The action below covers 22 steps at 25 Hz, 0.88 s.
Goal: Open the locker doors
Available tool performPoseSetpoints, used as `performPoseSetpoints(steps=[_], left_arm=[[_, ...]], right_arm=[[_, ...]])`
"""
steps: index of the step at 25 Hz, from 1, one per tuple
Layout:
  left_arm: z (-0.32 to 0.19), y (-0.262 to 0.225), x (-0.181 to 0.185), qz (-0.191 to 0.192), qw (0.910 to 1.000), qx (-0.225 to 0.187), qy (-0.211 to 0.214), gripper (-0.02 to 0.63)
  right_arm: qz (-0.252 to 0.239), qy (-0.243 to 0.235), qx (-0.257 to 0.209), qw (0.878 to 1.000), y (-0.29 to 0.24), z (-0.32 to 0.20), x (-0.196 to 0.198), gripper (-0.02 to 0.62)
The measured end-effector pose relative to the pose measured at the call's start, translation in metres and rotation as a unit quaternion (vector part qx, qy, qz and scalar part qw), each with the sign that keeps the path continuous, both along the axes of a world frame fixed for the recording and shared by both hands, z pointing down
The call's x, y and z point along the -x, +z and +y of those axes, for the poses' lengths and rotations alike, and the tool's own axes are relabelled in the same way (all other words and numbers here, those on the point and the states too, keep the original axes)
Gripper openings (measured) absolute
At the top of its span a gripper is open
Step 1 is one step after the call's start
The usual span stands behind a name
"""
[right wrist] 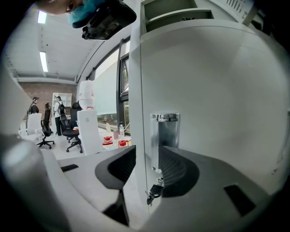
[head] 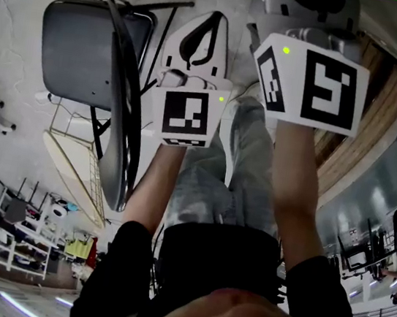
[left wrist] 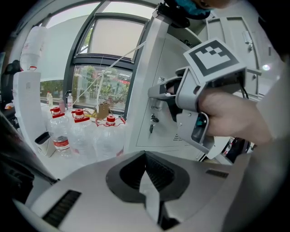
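One door looks cracked open at best. The right claw (right wrist: 147, 153) has its jaws spread wide either side of the locker door (right wrist: 217, 90) edge, right by the metal handle plate (right wrist: 165, 136) with a key (right wrist: 154, 192) dangling below, but it isn't pinching anything. The left claw (left wrist: 146, 156) hangs back, closed on nothing. The other locker fronts (left wrist: 158, 136) look shut, so I reckon most of the job's left.
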<state>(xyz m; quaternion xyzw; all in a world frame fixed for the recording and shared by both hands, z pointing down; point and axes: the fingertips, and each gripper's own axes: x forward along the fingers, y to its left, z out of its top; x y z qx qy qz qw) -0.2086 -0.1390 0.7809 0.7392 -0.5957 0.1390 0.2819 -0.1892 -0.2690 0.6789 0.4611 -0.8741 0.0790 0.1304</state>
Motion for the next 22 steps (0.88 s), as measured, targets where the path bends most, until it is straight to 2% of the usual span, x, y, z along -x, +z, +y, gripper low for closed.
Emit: performPoseSetpoints(steps=[4, 15, 22], left_arm=[[0.000, -0.002, 0.002, 0.006, 1.0000, -0.001, -0.006, 0.009], [0.013, -0.013, -0.001, 0.017, 0.9995, -0.009, -0.023, 0.009], [0.025, -0.024, -0.012, 0.014, 0.9996, -0.013, -0.019, 0.009]], right_arm=[[0.025, -0.007, -0.012, 1.000, 0.002, 0.006, 0.001, 0.155], [0.018, -0.025, -0.006, 1.000, 0.000, 0.041, -0.006, 0.155], [0.025, -0.049, 0.006, 0.998, -0.002, 0.073, -0.019, 0.155]])
